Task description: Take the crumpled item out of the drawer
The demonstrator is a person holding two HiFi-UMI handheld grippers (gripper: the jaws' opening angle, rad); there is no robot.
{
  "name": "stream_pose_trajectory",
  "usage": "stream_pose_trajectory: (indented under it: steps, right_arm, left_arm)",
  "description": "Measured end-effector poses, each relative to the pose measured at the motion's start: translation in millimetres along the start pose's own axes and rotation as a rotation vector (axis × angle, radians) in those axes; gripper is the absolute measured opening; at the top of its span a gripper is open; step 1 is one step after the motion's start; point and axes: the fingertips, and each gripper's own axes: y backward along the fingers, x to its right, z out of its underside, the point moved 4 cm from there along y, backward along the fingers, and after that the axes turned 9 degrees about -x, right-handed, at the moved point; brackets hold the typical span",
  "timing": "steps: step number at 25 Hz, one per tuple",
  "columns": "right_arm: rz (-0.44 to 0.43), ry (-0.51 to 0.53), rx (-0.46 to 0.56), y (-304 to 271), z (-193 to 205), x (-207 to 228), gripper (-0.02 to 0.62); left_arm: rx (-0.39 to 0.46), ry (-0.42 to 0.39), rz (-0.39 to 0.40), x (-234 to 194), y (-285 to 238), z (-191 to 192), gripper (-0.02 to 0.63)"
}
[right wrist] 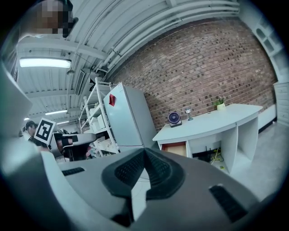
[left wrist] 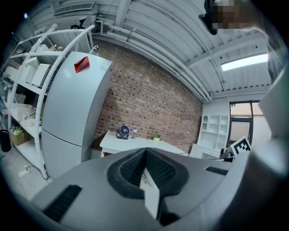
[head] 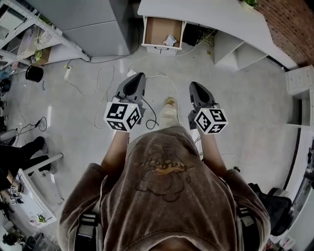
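A wooden drawer [head: 158, 30] stands pulled out of the white desk [head: 206, 14] at the far side of the floor. A white crumpled item [head: 170, 40] lies in the drawer's right front corner. Both grippers are held out over the floor, well short of the drawer and pointing toward it. My left gripper [head: 138, 77] [left wrist: 145, 151] has its jaws together with nothing between them. My right gripper [head: 195, 85] [right wrist: 144, 151] is likewise shut and empty. The right gripper view shows the open drawer [right wrist: 175, 149] under the desk top [right wrist: 207, 122].
A grey fridge [head: 93, 24] [left wrist: 67, 113] stands left of the desk. Cables [head: 100, 81] and a power strip [head: 67, 73] lie on the floor between me and the drawer. A shelf rack [head: 24, 24] is at the left, a white shelf unit [head: 299, 81] at the right.
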Motion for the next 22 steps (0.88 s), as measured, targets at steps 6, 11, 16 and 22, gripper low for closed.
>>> stream_pose_trajectory:
  steps: [6,11,16,22]
  right_arm:
    - [-0.017,0.002,-0.019,-38.4,-35.2,32.3,-0.003]
    - [-0.037,0.001,-0.022,-70.7,-64.9,62.8,-0.003]
    - [-0.058,0.014,-0.012,-104.7,-94.7,91.7,-0.003]
    - [-0.086,0.028,-0.024,-131.4,-116.1,125.7,-0.003]
  left_arm:
    - [-0.003,0.014,-0.026,-17.6,-47.8,-27.3,0.003]
    - [-0.003,0.017,-0.046,-27.8,-89.3,-49.0,0.003]
    - [0.007,0.019,-0.059,-37.0,-132.2,-66.6,0.003]
    - [0.019,0.019,-0.088,-39.8,-170.0,-78.7,0.003]
